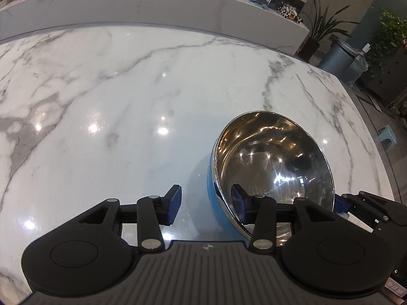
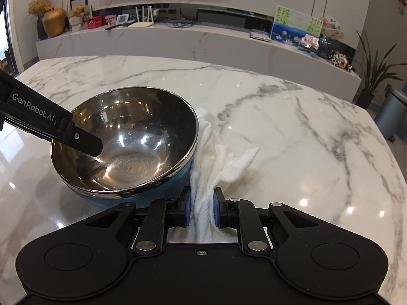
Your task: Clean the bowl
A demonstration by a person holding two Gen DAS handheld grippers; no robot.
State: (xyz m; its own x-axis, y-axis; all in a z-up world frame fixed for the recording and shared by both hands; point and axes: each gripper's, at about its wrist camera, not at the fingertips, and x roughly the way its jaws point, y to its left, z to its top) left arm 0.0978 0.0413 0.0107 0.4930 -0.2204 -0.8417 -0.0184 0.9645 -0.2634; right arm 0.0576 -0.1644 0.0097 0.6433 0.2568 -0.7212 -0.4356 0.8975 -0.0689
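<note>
Steel shines clean inside your bowl (image 2: 124, 139), which sits on the marble table (image 2: 292, 127). Your left gripper (image 1: 206, 203) straddles its near rim with jaws apart, not pressing it. Your right gripper (image 2: 202, 209) pinches the white cloth (image 2: 218, 162) against the bowl's blue outside; that wipe looks unfinished.

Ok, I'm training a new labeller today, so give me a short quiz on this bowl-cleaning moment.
1. True or false: the right gripper is shut on the white cloth.
2. The left gripper: A) holds the cloth; B) stands open astride the rim of the steel bowl, one finger inside; C) hangs clear of the bowl.
3. Fill in: the bowl stands on a ___ tabletop.
Key: 1 true; 2 B; 3 marble.
</note>
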